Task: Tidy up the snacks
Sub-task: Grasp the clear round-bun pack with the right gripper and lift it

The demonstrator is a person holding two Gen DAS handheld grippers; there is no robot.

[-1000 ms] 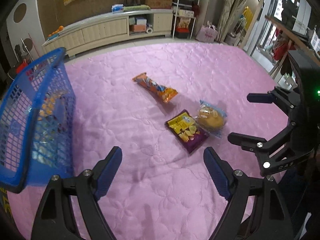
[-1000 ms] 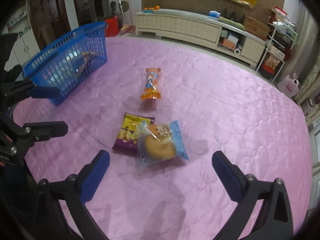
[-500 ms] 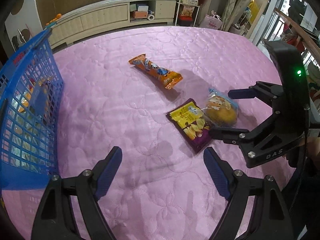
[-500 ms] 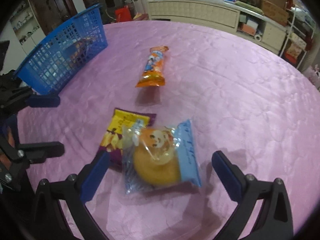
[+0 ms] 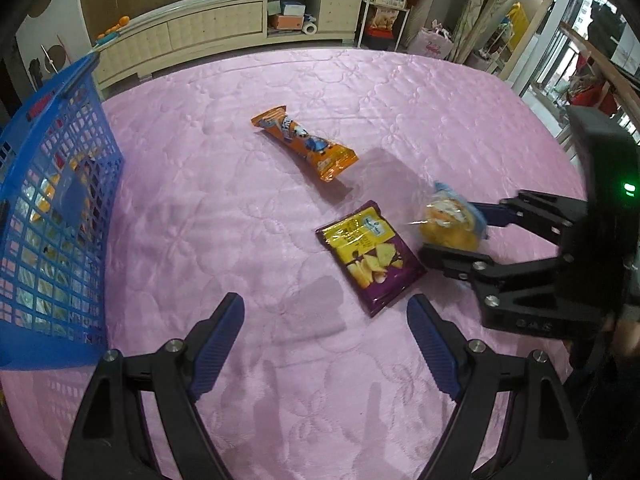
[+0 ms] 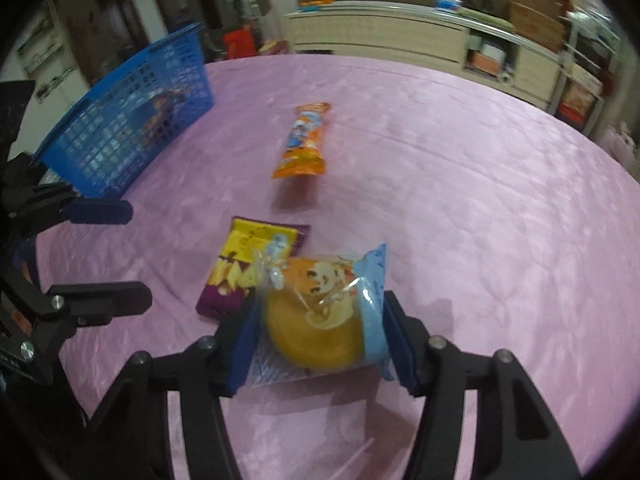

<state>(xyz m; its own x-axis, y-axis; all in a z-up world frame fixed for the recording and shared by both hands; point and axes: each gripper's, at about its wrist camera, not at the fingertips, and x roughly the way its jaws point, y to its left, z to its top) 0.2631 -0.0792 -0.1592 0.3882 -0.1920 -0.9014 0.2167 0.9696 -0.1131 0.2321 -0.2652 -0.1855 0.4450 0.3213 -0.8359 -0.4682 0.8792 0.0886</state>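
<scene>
A clear and blue packet with a yellow bun point(image 6: 316, 320) sits between the blue pads of my right gripper point(image 6: 320, 310), whose jaws are closing; both pads touch the wrapper and crumple it. The left wrist view shows the same bun packet point(image 5: 448, 220) in the right gripper point(image 5: 450, 232). Just left of it a purple and yellow chip packet point(image 5: 370, 256) lies flat. An orange snack packet point(image 5: 304, 142) lies farther back. My left gripper point(image 5: 326, 308) hovers open over bare cloth in front of the chip packet, holding nothing.
A blue mesh basket point(image 5: 52, 208) with several snacks inside stands at the left edge of the pink quilted cloth point(image 5: 240, 208). A long cream cabinet point(image 5: 216, 28) and shelves line the far wall. A hand point(image 5: 624, 336) holds the right gripper.
My right gripper dropped down over the bun packet and its jaws came in from wide open onto the wrapper. The left gripper came slightly lower and closer to the cloth, still open.
</scene>
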